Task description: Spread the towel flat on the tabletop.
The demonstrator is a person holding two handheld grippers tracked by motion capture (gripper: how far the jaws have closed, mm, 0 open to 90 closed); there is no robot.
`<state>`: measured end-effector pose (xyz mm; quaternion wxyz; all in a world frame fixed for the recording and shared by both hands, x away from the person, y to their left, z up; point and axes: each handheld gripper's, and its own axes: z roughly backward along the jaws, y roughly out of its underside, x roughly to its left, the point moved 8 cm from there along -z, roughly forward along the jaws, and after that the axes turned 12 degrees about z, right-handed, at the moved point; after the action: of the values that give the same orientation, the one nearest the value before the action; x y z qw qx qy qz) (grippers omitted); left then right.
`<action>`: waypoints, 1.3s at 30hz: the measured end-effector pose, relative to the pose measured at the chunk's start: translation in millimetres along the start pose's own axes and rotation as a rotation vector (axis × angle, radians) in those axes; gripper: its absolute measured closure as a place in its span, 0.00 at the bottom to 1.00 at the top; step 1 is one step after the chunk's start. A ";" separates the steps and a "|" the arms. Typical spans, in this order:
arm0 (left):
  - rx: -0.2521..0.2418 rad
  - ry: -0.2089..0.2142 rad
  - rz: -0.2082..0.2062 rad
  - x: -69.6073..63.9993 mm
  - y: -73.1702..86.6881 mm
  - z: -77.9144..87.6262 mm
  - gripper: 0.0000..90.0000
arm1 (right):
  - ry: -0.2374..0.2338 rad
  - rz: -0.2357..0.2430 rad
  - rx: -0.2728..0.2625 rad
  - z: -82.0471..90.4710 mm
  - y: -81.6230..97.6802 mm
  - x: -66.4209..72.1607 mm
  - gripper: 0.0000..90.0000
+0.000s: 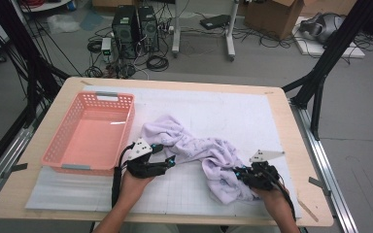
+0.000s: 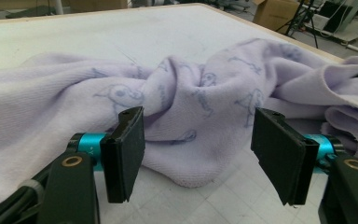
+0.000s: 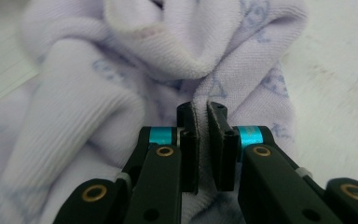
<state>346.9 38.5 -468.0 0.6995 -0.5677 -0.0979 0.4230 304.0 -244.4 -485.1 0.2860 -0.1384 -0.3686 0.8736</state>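
The right gripper (image 3: 200, 135) is pinched tight on a fold of the lilac towel (image 1: 199, 150), its jaws nearly together with a thin ridge of cloth squeezed between the pads. It bites near the towel's lower right end, where the fabric bunches close to the front edge of the bench (image 1: 281, 97). The left gripper (image 2: 200, 149) stands wide apart and holds nothing; a rounded hem of the towel (image 2: 191, 107) hangs just ahead of and between its jaws, without touching either pad.

The towel lies crumpled in a long twisted heap across the white mat (image 1: 233, 111), running from the middle of the bench toward the right hand. It looks soft, light and limp, a ribbed knit printed with small blue figures, so it should sag and stretch rather than keep any shape, and a pinch on one layer may drag the other folds along. A doubled hem or a corner probably gives the surest hold; the rounded edge before the left gripper seems a fair place.

A pink basket (image 1: 63, 145) sits to the left, close beside the heap.
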 end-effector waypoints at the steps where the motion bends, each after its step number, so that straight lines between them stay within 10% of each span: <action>1: 0.003 0.001 -0.001 0.0 0.2 0.1 0.41 | -0.013 0.012 -0.001 4.7 2.8 5.8 0.93; 8: 0.025 0.004 -0.003 -1.3 3.1 -3.6 0.42 | -0.057 0.082 -0.008 28.6 11.3 32.3 0.88; 16: 0.034 -0.001 -0.006 -1.4 4.5 -5.3 0.44 | 0.013 0.104 -0.117 30.0 -39.1 -3.2 0.72; 26: 0.043 -0.017 0.010 1.8 5.3 -6.6 0.51 | 0.024 0.136 -0.052 -35.2 -83.9 -49.3 0.72; 39: 0.149 -0.054 0.017 5.3 6.0 -29.8 0.49 | -0.036 0.099 0.044 -110.0 -102.4 -65.0 0.74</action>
<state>365.7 21.0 -485.1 0.7334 -0.5032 -0.0802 0.4500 446.4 -163.6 -484.9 0.2388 -0.1342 -0.3470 0.8970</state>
